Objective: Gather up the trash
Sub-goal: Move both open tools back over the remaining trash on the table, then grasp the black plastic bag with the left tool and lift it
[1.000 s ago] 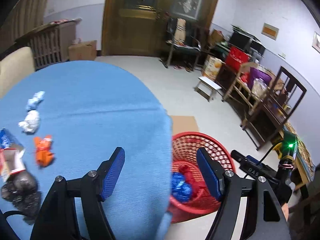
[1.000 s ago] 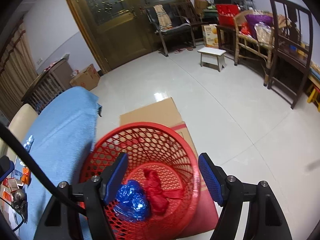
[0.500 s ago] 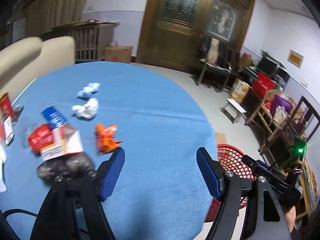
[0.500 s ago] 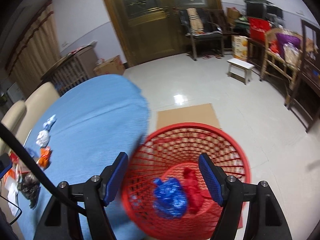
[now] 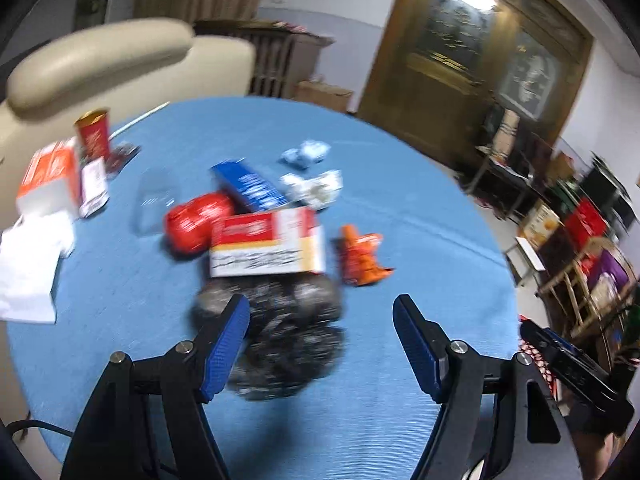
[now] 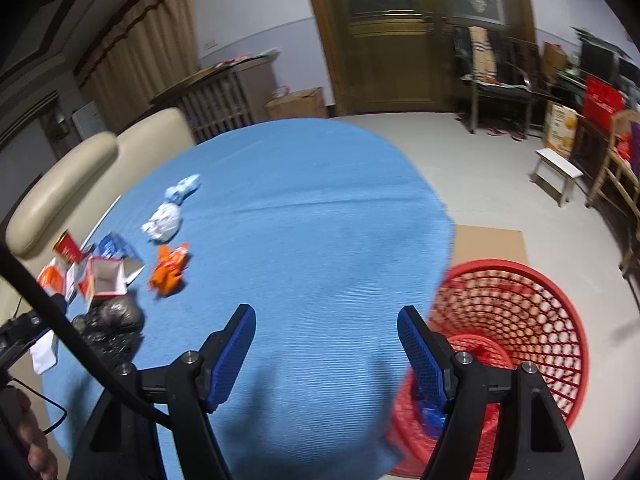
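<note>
Trash lies on the round blue table. My left gripper is open above it, nothing between its pads; a crumpled black bag lies just beyond the left finger. Behind the bag sit a red-and-white carton, a red wrapper, a blue packet, an orange wrapper and white and pale blue paper wads. My right gripper is open and empty over the table's near right part. The red mesh basket stands on the floor at its right, with red and blue trash inside.
A red cup, an orange-white box and white paper lie at the table's left. A beige sofa sits behind it. Cardboard lies under the basket. Chairs, a stool and shelves line the right wall.
Both grippers swung left from the basket toward the table. The trash pile now fills the left wrist view, and the basket has slid to the right edge of the right wrist view.
</note>
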The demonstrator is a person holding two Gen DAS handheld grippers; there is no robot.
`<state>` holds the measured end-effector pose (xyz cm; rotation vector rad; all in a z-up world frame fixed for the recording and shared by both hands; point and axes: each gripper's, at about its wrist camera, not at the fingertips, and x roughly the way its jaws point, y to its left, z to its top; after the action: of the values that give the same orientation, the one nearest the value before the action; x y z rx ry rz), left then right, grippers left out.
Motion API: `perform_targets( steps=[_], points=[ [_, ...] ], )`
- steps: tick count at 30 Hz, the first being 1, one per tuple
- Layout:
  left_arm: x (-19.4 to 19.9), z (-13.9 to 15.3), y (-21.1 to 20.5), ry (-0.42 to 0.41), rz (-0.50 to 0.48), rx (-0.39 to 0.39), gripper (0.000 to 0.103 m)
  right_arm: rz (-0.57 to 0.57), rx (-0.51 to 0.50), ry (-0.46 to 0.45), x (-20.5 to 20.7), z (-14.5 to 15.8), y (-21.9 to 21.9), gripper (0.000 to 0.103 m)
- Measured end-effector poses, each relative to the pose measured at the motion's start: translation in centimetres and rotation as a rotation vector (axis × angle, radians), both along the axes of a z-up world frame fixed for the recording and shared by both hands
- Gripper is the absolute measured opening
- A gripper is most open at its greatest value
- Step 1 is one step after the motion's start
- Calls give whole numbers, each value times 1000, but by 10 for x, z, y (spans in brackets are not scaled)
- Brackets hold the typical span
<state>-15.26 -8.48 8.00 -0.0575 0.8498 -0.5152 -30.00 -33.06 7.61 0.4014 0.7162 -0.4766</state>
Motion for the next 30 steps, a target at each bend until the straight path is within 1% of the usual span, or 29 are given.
perform_targets(
  steps=[5, 8, 12, 15, 19, 20, 23, 27, 30],
  points=[
    [18, -16, 20, 45, 63, 2, 75, 54, 1, 8, 17, -3, 16, 77],
    [24, -22, 23, 67, 69, 4, 75, 74, 7, 14, 24, -7, 21, 77],
    [25, -27, 17, 82, 45, 10, 75, 96, 12, 21, 32, -10, 27, 77],
    [29, -27, 13, 68, 26, 16, 75, 104, 17, 26, 36, -13, 28, 77],
    [37, -33, 11, 75, -10, 30, 75, 109, 21, 31, 38, -15, 29, 77],
    [39, -34, 12, 75, -8, 35, 75, 108, 22, 31, 38, -16, 29, 77],
    [43, -34, 18, 69, 5, 17, 75, 103, 26, 34, 38, -17, 28, 77],
    [49, -36, 21, 68, 12, 25, 75, 98, 32, 36, 38, -19, 26, 77],
    [55, -37, 21, 65, -7, 26, 76, 105, 27, 34, 39, -18, 28, 77]
  ],
)
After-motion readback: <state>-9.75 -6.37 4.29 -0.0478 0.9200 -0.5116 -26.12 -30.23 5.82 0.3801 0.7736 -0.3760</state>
